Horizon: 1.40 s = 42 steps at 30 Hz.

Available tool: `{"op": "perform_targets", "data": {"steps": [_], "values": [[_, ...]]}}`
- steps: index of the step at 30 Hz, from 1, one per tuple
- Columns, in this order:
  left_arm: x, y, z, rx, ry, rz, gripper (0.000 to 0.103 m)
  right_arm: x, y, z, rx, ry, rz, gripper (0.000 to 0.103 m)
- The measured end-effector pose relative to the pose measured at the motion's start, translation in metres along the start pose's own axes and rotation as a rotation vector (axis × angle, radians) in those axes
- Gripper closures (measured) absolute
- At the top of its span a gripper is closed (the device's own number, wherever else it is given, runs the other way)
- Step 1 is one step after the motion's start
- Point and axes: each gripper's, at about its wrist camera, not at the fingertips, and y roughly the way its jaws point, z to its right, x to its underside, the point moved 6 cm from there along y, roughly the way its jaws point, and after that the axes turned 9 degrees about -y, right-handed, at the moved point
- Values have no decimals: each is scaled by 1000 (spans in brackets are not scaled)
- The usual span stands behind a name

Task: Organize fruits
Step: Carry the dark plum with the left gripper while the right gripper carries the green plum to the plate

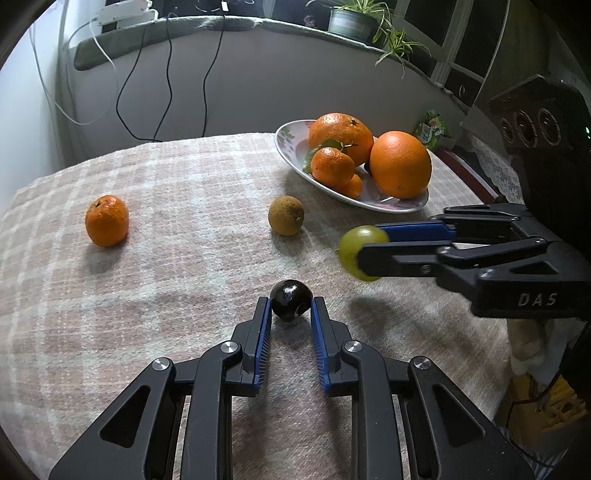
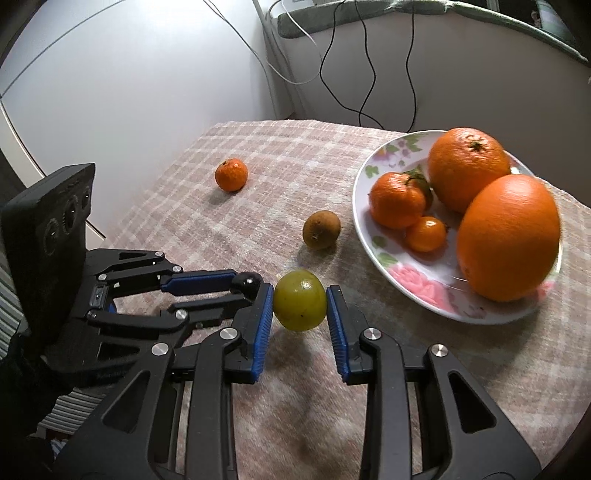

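My left gripper [image 1: 291, 308] is shut on a small glossy black fruit [image 1: 290, 298], low over the checked cloth; the same gripper [image 2: 248, 287] shows at the left of the right wrist view with the black fruit [image 2: 247, 283] at its tips. My right gripper [image 2: 300, 300] is shut on a round green fruit [image 2: 300, 300] and holds it a little above the cloth; from the left wrist it enters from the right as the right gripper [image 1: 364, 253] around the green fruit [image 1: 351, 246]. A flowered plate [image 2: 413, 291] at the right holds two big oranges, a mandarin and a tiny orange fruit.
A loose mandarin [image 1: 107, 220] lies at the left of the cloth and a brown round fruit [image 1: 286, 215] lies near the plate [image 1: 288, 138]. Black and white cables hang down the wall behind the table. A potted plant [image 1: 351, 22] stands on the ledge.
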Motion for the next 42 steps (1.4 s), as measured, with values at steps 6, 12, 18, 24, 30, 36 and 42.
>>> {"op": "perform_targets", "data": {"steps": [6,12,18,24,30,36,42], "values": [[-7,-6,1,0,2,15,83,3,-22,10,19,8,30,73],[-21,-11,3,0,0,37,83,3,-46,27,47,25,67,73],[-36,-8,9,5,13,49,83,4,-64,47,81,43,92,73],[-53,-5,15,10,26,63,83,4,-79,67,110,62,115,73],[-70,2,21,15,32,72,83,5,-93,88,144,78,129,73],[-86,10,23,22,31,74,83,2,-103,108,180,88,141,73],[-101,20,28,18,48,78,83,-6,-109,133,209,111,159,73]]}}
